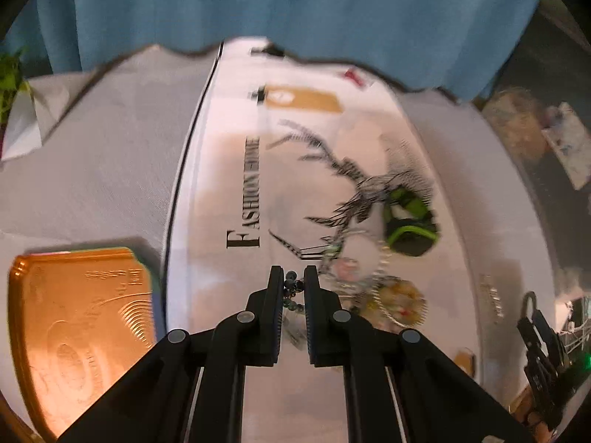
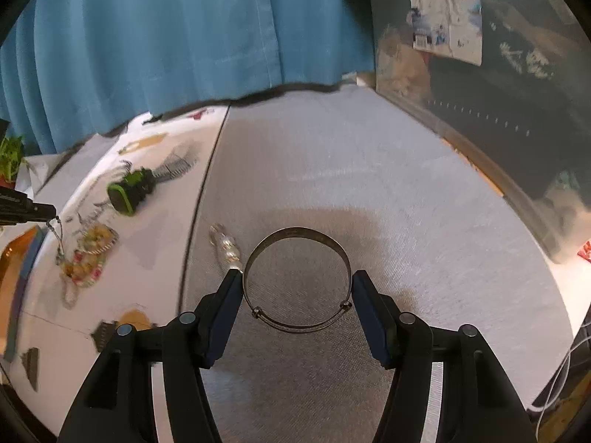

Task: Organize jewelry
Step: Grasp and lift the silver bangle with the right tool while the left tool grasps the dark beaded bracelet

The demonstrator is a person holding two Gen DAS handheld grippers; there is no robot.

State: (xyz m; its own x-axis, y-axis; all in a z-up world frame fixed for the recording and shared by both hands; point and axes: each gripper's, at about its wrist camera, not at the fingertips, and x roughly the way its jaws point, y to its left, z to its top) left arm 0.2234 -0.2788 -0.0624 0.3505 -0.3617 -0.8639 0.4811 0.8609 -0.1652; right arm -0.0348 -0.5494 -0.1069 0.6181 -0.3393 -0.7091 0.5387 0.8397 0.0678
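My left gripper (image 1: 294,273) is shut on a thin dark-beaded chain (image 1: 291,288), which trails down to a tangled jewelry pile (image 1: 373,291) on a white printed cloth (image 1: 229,170). In the right wrist view the same chain (image 2: 55,234) hangs from the left fingertips (image 2: 48,209) over the pile (image 2: 88,254). My right gripper (image 2: 297,277) is shut on a silver bangle (image 2: 297,229), its pads pressing on either side, above a grey cloth (image 2: 332,170). A clear beaded piece (image 2: 225,247) lies on the grey cloth just left of the bangle.
A gold embossed tray (image 1: 74,332) sits left of the white cloth. A black-and-green object (image 1: 410,221) lies beyond the pile. A blue curtain (image 2: 166,44) hangs behind the table, and a clear plastic bin (image 2: 480,92) stands at the right.
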